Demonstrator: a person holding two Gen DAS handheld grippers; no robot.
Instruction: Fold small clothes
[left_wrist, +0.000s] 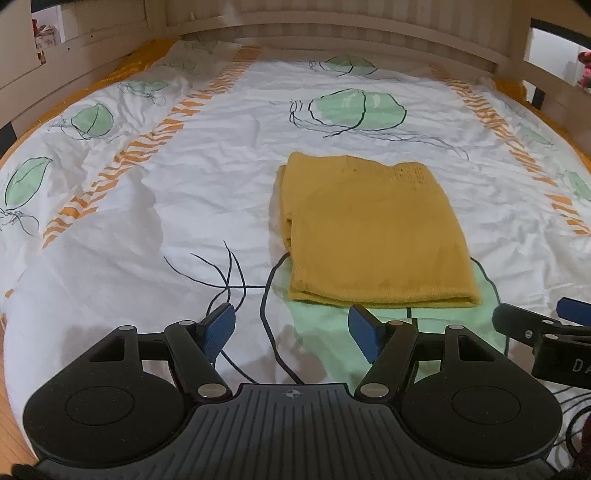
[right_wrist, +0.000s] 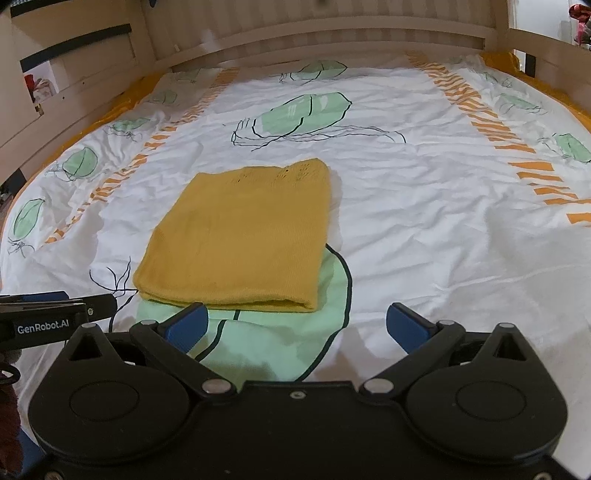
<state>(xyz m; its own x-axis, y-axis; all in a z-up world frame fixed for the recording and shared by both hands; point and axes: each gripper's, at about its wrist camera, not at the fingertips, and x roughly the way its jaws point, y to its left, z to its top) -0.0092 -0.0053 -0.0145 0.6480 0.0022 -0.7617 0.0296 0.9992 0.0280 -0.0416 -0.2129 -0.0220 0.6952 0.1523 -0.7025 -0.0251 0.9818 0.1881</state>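
your mustard-yellow knitted garment (left_wrist: 373, 236) lies folded into a neat rectangle on the white leaf-printed bedsheet (left_wrist: 221, 177), at twelve o'clock just beyond both claws. left gripper (left_wrist: 291, 328) and right gripper (right_wrist: 295, 326) are released and empty. folding looks done.

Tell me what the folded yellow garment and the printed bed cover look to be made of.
Yellow garment: looks like a soft knit, matte, probably cotton or wool blend; fine ribs run across it and small openwork holes show near its far edge. Bed cover: thin woven cloth, likely cotton, with a faint sheen; it creases finely and carries a flat print of green leaves and orange stripes.
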